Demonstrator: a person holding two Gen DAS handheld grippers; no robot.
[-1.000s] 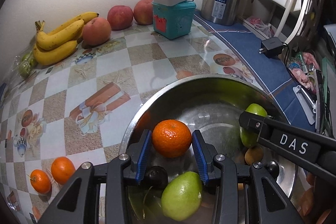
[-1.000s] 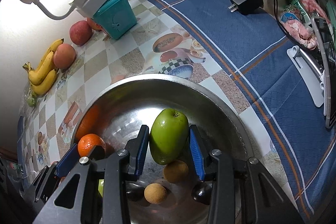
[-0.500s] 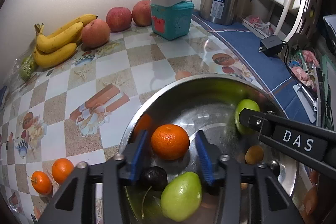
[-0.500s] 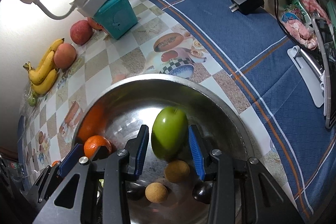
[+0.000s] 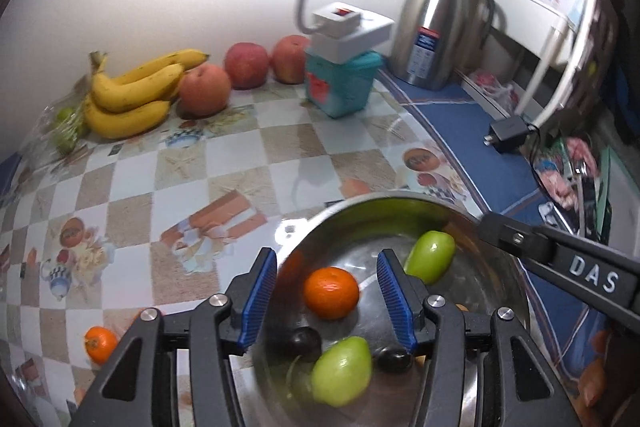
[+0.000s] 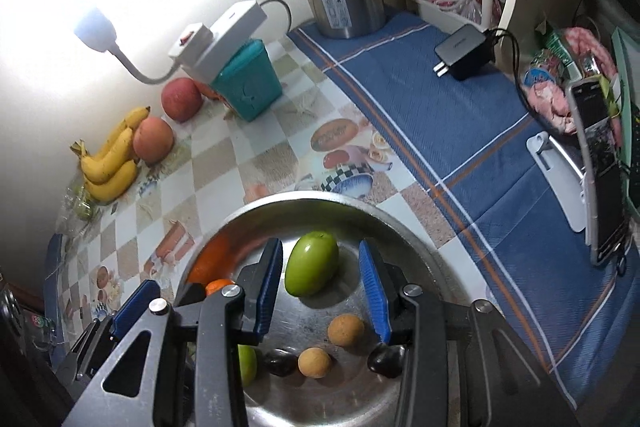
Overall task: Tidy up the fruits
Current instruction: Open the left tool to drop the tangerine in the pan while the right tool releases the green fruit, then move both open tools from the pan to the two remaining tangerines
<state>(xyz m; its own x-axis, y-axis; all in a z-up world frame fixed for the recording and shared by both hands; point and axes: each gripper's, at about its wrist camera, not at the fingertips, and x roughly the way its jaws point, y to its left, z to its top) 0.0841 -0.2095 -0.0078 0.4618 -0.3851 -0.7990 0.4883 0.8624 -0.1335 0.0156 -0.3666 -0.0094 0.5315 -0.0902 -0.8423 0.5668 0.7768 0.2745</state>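
Both hand-held grippers (image 5: 326, 297) (image 6: 320, 285) now wider, higher — checkered tablecloth (image 5: 248, 155), blue cloth (image 6: 460, 131).

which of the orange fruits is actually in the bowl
The mandarin between the left gripper's open fingers lies in the steel bowl. The other mandarin sits outside on the checkered tablecloth, far left.

One steel bowl (image 6: 404, 239) near the counter's front edge holds:
- two green fruits (image 6: 311, 263) (image 5: 341, 371)
- one orange (image 5: 331, 292)
- two small tan round fruits (image 6: 346, 330) (image 6: 315, 362)
- two dark round fruits (image 6: 280, 362) (image 6: 385, 359)

Along the counter's back edge:
- three bananas in one bunch (image 5: 128, 95)
- three red apples (image 5: 204, 89) (image 5: 246, 65) (image 5: 289, 58)
- one teal box (image 5: 340, 89)
- one steel flask (image 5: 440, 31)

At the counter's left front lies one further orange (image 5: 100, 343). Two tools (image 5: 326, 297) (image 6: 320, 287) are present.
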